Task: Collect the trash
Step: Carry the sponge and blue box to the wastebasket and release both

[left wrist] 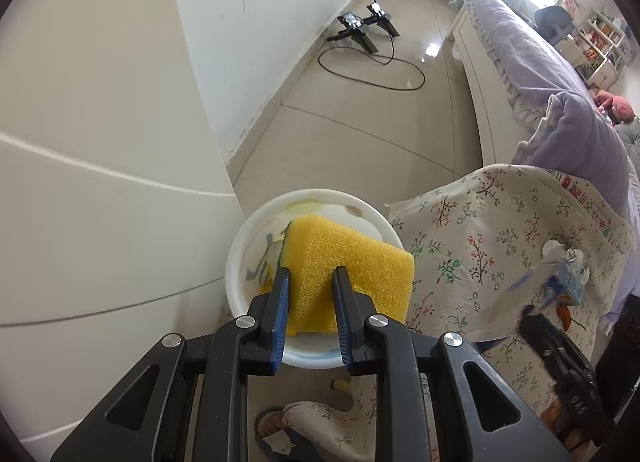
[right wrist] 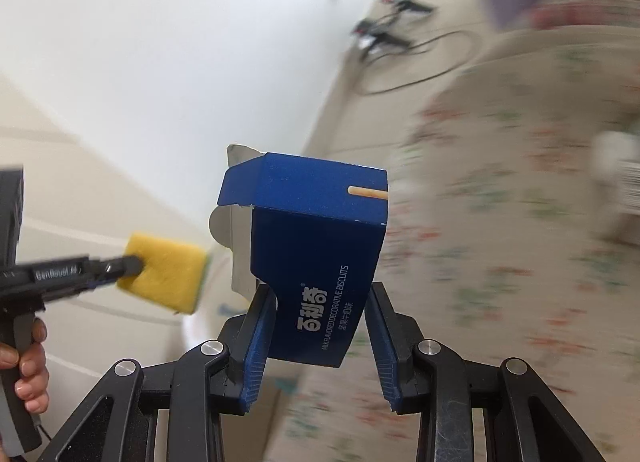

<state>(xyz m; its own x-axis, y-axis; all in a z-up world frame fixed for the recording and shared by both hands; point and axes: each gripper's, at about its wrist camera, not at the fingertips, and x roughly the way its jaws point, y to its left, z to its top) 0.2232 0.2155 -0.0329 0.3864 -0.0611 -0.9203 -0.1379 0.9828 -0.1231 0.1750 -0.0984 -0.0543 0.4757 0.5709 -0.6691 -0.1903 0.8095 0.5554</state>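
My left gripper (left wrist: 310, 282) is shut on a yellow sponge (left wrist: 352, 262) with a green scouring side, held over a white patterned plate (left wrist: 256, 238) at the left edge of the table. My right gripper (right wrist: 320, 302) is shut on a dark blue biscuit box (right wrist: 316, 246) with an open flap at its far end, held in the air above the floral tablecloth (right wrist: 500, 222). The left gripper with the sponge (right wrist: 164, 274) shows at the left of the right wrist view. The right gripper (left wrist: 560, 346) and its box show blurred at the right of the left wrist view.
The floral cloth (left wrist: 480, 262) carries small white bits of litter (left wrist: 554, 248). A white cabinet and wall (left wrist: 100, 182) stand to the left. A bed with purple bedding (left wrist: 520, 54) is on the right. Black stands and a looped cable (left wrist: 372, 62) lie on the tiled floor beyond.
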